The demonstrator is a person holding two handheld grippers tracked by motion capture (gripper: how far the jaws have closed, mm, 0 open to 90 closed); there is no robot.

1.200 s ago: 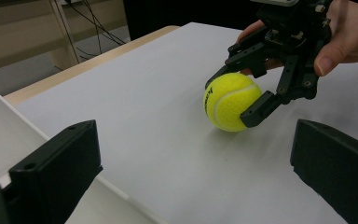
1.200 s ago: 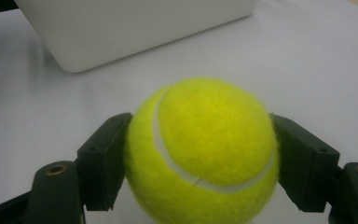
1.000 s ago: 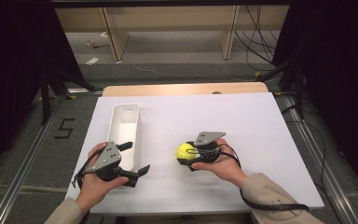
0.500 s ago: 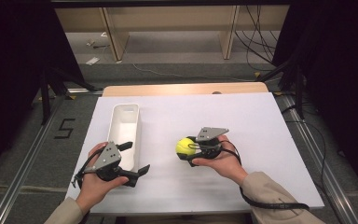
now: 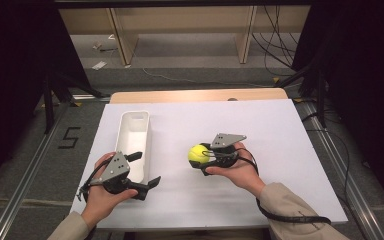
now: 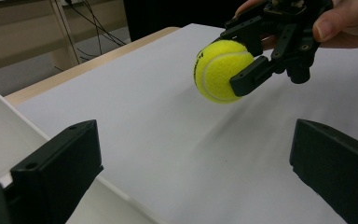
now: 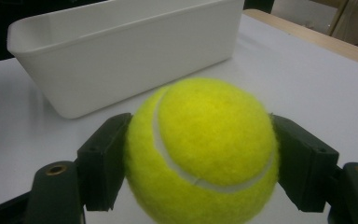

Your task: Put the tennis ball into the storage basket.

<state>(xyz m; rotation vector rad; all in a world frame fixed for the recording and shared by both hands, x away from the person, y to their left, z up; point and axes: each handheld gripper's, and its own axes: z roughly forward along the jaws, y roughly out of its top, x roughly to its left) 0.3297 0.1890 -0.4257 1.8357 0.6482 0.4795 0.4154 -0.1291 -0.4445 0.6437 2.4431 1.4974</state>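
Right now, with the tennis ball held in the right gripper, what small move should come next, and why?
Probably carry the tennis ball leftward toward the white bin. The right gripper is shut on the ball and holds it clear of the table, the bin stands open to its left, and the left gripper waits open beside the bin.

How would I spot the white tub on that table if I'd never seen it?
Start at the white table. On its left half lies a long, narrow white tub, running front to back, its near end by the left gripper. It is the one open container; the other loose thing is a yellow ball.
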